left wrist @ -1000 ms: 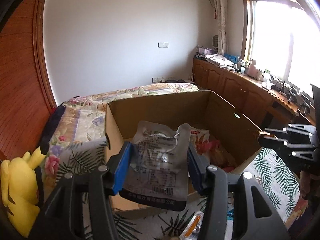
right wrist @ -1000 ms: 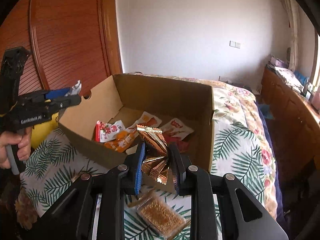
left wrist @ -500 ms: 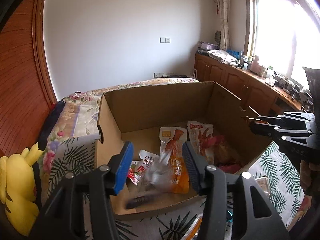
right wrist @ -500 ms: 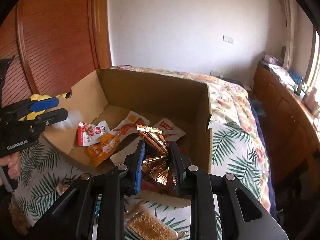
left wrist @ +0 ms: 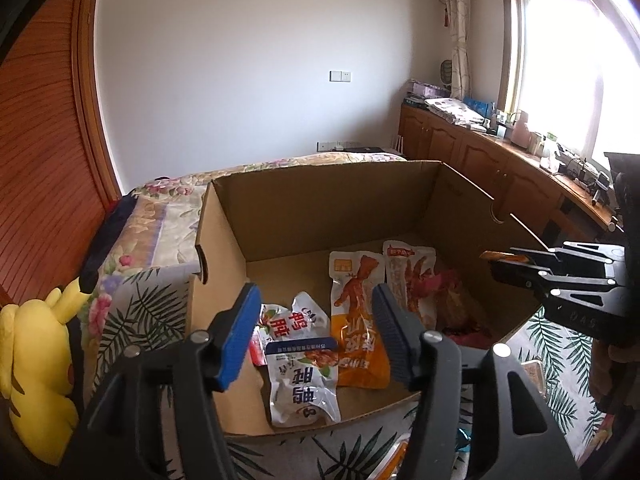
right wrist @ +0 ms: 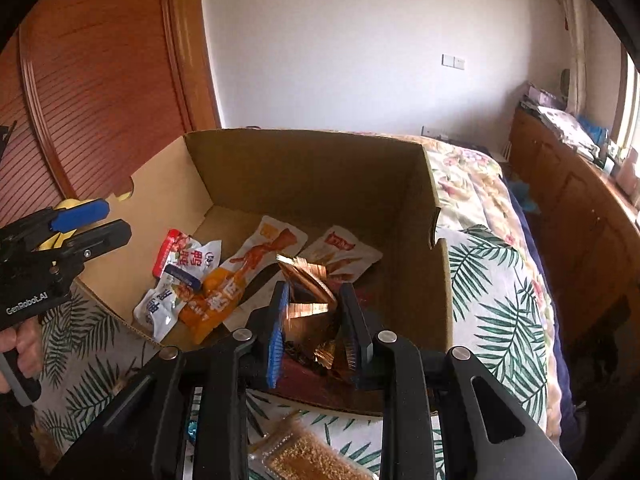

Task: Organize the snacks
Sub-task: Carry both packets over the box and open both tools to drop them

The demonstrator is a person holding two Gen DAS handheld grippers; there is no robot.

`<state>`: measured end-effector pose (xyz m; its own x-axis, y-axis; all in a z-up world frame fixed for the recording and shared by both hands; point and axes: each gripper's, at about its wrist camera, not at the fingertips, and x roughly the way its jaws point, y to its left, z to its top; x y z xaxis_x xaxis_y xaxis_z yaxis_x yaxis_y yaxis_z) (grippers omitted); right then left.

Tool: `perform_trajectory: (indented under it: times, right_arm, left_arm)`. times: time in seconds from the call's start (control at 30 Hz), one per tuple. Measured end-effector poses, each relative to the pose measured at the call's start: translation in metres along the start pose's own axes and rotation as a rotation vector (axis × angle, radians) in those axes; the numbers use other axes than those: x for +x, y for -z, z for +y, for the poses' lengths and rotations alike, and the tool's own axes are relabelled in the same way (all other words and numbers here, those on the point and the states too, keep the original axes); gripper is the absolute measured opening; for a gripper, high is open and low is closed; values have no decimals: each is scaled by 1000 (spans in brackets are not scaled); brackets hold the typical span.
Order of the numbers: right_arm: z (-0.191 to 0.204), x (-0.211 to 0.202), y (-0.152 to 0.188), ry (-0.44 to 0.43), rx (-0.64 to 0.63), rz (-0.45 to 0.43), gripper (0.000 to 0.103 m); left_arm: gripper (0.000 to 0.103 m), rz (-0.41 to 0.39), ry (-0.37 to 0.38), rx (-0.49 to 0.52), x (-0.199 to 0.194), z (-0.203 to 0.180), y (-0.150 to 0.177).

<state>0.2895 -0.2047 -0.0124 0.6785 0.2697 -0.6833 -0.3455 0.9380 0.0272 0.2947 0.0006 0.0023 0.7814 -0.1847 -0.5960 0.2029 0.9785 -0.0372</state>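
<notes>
An open cardboard box (left wrist: 320,200) (right wrist: 304,168) stands on the bed and holds several snack packets. My left gripper (left wrist: 316,332) is open and empty above the box's near edge; the white-and-blue packet (left wrist: 300,384) (right wrist: 160,304) lies in the box below it, beside an orange packet (left wrist: 356,332) (right wrist: 228,284). My right gripper (right wrist: 314,320) has its jaws parted around a copper foil packet (right wrist: 308,292) over the box's near wall; the packet looks blurred and loose between them. The right gripper also shows in the left wrist view (left wrist: 560,276).
A yellow plush toy (left wrist: 32,372) sits left of the box. A clear pack of brown snack (right wrist: 308,456) lies on the leaf-print cover in front of the box. A wooden cabinet run (left wrist: 500,172) lines the window wall on the right.
My left gripper let go of the white-and-blue packet, which dropped into the box. My right gripper moved over the box and its jaws have widened around the foil packet.
</notes>
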Motion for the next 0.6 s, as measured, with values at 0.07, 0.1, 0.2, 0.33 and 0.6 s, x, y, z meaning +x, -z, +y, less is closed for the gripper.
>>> perform_trajectory:
  times: [0.07, 0.1, 0.2, 0.33, 0.6]
  right_arm:
    - [0, 0, 1, -8, 8, -6, 25]
    - [0, 0, 2, -6, 9, -8, 26]
    - [-1, 0, 3, -5, 12, -13, 27]
    - [-3, -8, 6, -19, 23, -30, 27]
    - [2, -49, 21, -52, -30, -93, 28]
  left_arm:
    - [60, -5, 1, 1, -2, 1, 0]
    - [61, -7, 0, 1, -3, 1, 0]
    - [61, -14, 0, 1, -6, 2, -1]
    - [62, -16, 2, 1, -9, 2, -1]
    - [67, -39, 28, 22, -29, -2, 2]
